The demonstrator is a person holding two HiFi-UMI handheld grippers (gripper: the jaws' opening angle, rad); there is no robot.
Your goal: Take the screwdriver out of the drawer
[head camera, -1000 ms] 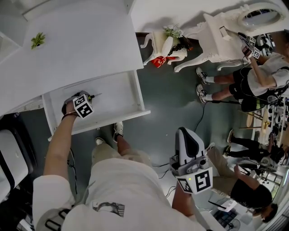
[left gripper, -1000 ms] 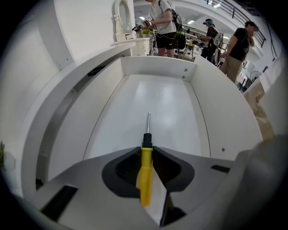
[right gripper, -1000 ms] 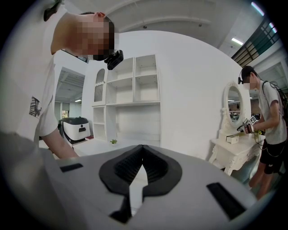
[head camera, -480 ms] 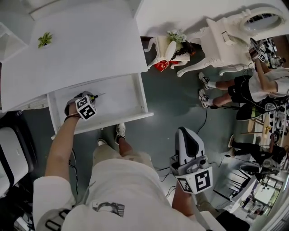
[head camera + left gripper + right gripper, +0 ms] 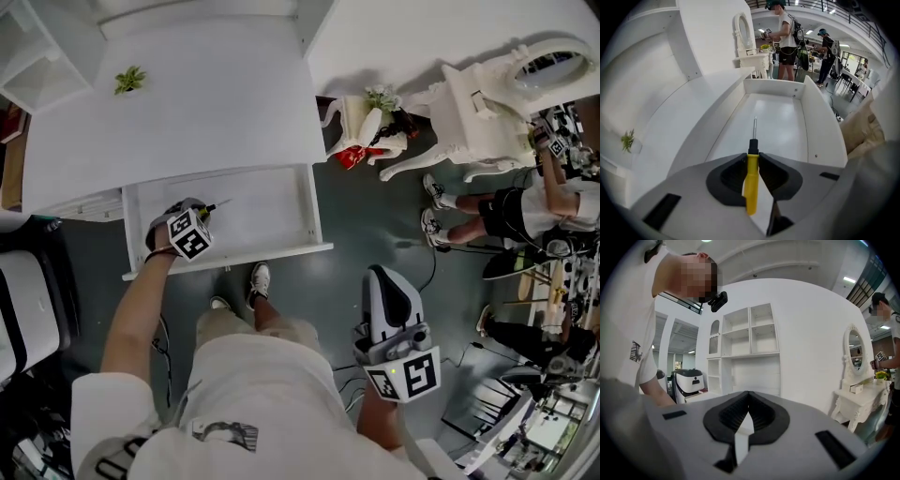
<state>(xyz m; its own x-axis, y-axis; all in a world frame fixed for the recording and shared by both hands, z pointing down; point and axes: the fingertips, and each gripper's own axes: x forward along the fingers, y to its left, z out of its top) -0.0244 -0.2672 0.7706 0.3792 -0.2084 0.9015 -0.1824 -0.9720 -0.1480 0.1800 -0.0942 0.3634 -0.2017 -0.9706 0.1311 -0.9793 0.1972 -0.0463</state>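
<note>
Left claw (image 5: 199,220) (image 5: 752,157): jaws nearly closed, clamped on the yellow handle of the screwdriver (image 5: 216,204) (image 5: 751,180). The black collar and thin metal shaft stick out ahead of the tips. Same grip as a second ago, same heading.

Under and ahead of the tips: the open drawer (image 5: 281,251) (image 5: 825,126). The shaft points over its bare white floor towards the far end. Screwdriver looks clear of the floor, though still over the drawer. In the head view the marker cube now sits closer to the drawer's front rim than a second ago.

To the claw's left: white desk top (image 5: 206,103) with a small green sprig (image 5: 129,79) (image 5: 628,139).

Beyond the drawer's far end: white dressing table with oval mirror (image 5: 487,103) (image 5: 744,33), people standing past it.

Right claw (image 5: 380,274) (image 5: 748,397): jaws together, nothing between them. It is held low by the person's right side, well apart from the drawer, in the same spot in the head view as before. It faces a white shelf unit (image 5: 750,348).

The head view has swung: desk and drawer sit further right in it than before.
</note>
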